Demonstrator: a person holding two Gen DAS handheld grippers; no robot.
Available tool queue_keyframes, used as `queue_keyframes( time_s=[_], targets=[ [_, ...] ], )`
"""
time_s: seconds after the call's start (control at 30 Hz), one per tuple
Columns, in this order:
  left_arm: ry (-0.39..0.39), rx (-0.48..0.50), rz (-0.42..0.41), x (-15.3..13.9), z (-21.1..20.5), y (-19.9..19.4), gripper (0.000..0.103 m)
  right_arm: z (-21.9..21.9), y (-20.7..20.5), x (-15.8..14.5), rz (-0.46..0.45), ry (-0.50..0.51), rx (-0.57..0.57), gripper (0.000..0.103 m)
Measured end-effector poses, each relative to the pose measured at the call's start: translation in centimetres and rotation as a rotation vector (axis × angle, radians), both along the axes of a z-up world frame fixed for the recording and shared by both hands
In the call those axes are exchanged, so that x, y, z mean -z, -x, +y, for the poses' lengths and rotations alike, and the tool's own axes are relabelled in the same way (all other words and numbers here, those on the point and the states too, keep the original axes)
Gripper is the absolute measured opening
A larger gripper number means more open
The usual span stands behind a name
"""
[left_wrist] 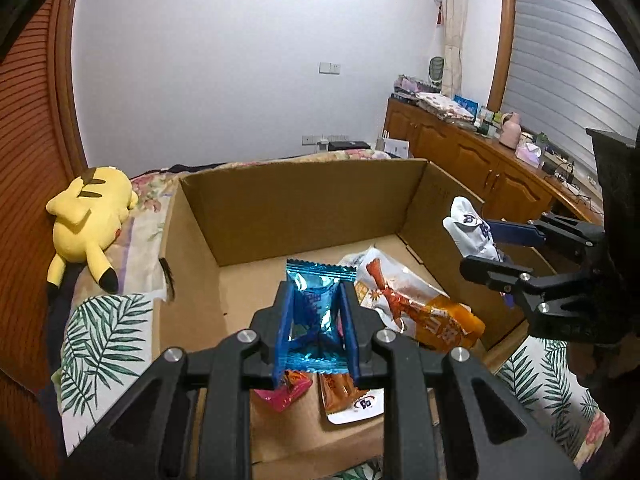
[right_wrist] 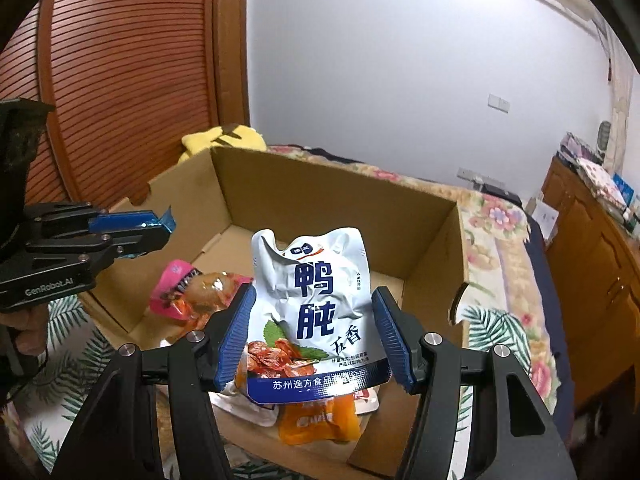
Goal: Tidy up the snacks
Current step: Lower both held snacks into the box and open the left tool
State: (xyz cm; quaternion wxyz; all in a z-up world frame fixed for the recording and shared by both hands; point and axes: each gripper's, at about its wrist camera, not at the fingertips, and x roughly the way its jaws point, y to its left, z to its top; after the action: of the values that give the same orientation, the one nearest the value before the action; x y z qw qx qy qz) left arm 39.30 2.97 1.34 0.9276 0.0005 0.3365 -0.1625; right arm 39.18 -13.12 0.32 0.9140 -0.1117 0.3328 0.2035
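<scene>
An open cardboard box [left_wrist: 304, 200] [right_wrist: 320, 196] sits on the bed. My left gripper [left_wrist: 316, 292] is shut on a shiny blue foil packet [left_wrist: 316, 320] and holds it above the box's near part. In the right wrist view the left gripper [right_wrist: 156, 226] shows at the left with the blue foil packet [right_wrist: 166, 220] sticking out of its tips. My right gripper [right_wrist: 315, 294] is shut on a white pouch with blue lettering [right_wrist: 316, 304], held over the box. From the left wrist view, that right gripper [left_wrist: 480, 248] and the white pouch [left_wrist: 472, 228] hang at the box's right wall.
On the box floor lie a white and orange packet [left_wrist: 408, 300], a pink packet [left_wrist: 284, 394] [right_wrist: 176, 284] and an orange packet [left_wrist: 340, 392] [right_wrist: 316, 420]. A yellow plush toy [left_wrist: 88, 216] lies left of the box. A leaf-print cloth [left_wrist: 104, 340] covers the bed. A wooden cabinet [left_wrist: 480, 160] stands at the right.
</scene>
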Motion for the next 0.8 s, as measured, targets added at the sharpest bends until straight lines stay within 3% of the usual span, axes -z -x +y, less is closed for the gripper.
queue_keyframes(
  time_s=[0.37, 0.8],
  targets=[
    [-0.024, 0.003, 0.029, 0.7, -0.6, 0.7, 0.023, 0.4, -0.4, 0.8, 0.039, -0.024, -0.007, 0.062],
    [-0.010, -0.003, 0.035, 0.3, 0.2, 1.5, 0.035, 1.2, -0.7, 1.1, 0.084, -0.042, -0.032, 0.063]
  ],
)
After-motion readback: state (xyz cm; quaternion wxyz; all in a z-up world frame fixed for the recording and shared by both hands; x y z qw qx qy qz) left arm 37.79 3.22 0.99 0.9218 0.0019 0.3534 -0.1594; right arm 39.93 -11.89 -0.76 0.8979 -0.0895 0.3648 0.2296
